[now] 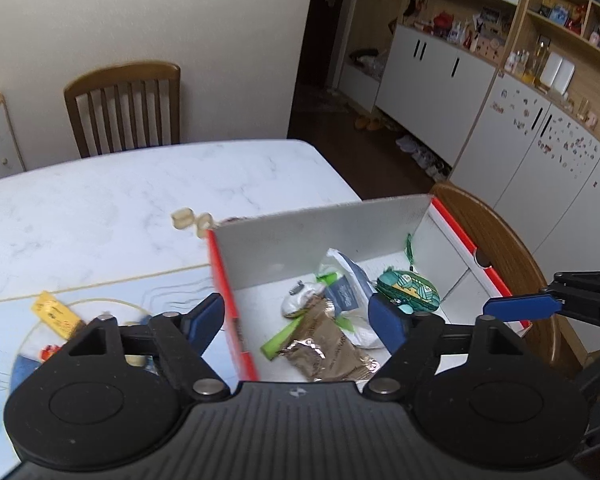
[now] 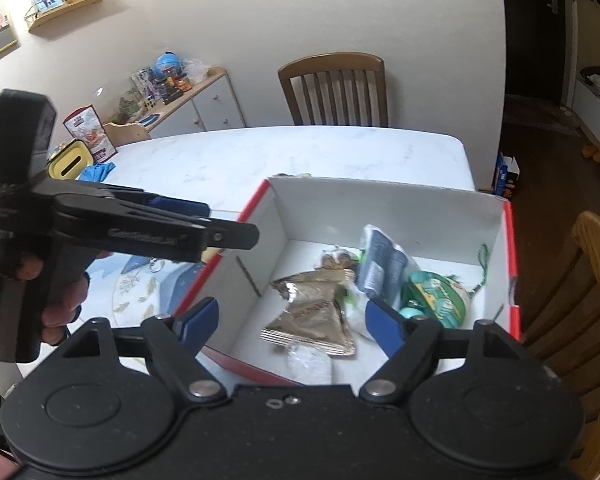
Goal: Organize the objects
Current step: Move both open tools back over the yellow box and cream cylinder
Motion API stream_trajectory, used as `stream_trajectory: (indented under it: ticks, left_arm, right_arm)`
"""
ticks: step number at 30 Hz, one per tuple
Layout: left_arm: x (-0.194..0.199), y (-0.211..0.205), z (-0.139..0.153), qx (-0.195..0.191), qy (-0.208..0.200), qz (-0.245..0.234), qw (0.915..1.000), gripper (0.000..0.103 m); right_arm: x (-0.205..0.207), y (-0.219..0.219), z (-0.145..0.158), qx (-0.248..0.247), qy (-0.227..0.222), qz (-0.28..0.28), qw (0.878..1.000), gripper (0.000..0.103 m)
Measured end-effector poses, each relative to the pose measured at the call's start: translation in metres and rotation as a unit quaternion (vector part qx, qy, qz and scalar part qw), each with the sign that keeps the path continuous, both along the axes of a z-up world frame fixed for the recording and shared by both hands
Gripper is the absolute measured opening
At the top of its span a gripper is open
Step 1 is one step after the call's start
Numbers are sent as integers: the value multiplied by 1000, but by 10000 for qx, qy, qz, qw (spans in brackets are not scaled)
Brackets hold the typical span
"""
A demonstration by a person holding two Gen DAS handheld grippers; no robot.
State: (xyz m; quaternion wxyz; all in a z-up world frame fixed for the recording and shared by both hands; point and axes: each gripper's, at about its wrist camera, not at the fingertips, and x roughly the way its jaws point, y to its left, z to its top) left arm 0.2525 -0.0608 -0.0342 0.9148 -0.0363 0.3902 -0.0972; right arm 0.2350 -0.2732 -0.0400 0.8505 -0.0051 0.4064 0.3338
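A red-and-white cardboard box (image 1: 320, 240) (image 2: 380, 208) stands open at the table's near right corner. Inside lie a crumpled brown foil packet (image 1: 324, 348) (image 2: 312, 312), a white pouch with a blue label (image 1: 348, 280) (image 2: 384, 260), a green patterned pouch (image 1: 410, 288) (image 2: 436, 296) and a green stick (image 1: 280, 338). My left gripper (image 1: 296, 320) hovers open over the box's left wall, holding nothing. My right gripper (image 2: 290, 322) hovers open over the box's near edge, also holding nothing. A hand holds the left gripper, seen side-on in the right wrist view.
A light blue mat (image 1: 100, 292) left of the box carries a yellow packet (image 1: 56, 314). Two small wooden pieces (image 1: 184, 218) lie behind the box. Wooden chairs stand at the far side (image 1: 124, 108) and right beside the box (image 1: 500, 248). A yellow container (image 2: 70, 164) sits far left.
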Motion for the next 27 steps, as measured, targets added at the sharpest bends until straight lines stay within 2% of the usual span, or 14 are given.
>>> stream_trajectory:
  ticks: [4,12,18,22,24,25,27]
  left_arm:
    - [-10,20,7,-109,-81,106,9999,83]
    - [-28,82,6,-206,-119,269,9994,83]
    - [-31,132,-1,15,-35,296,9996,84]
    - [-29,165,-7,6,20,217,9998,85]
    - [-27,178,-11,28,15,157,9999,93]
    - [-26,185,-13,40,2,123,9999,103]
    - [-22,198,-17,18,-11,64,10000,103]
  right_arm:
    - [-6,15,6,28,-60,46,10000,83]
    - [-16,60,15,57,-70,83,9999,84]
    - [-25,103,17,3,-63,99,9999,84]
    - [-30,135,15,-60,-55,59,9999,84]
    - [-31,150,12,-100,-42,28,9999,84]
    - [-31,158,11,-130,-42,10,9999,84]
    - [-29,173,6,-211,-72,-38,9997,84]
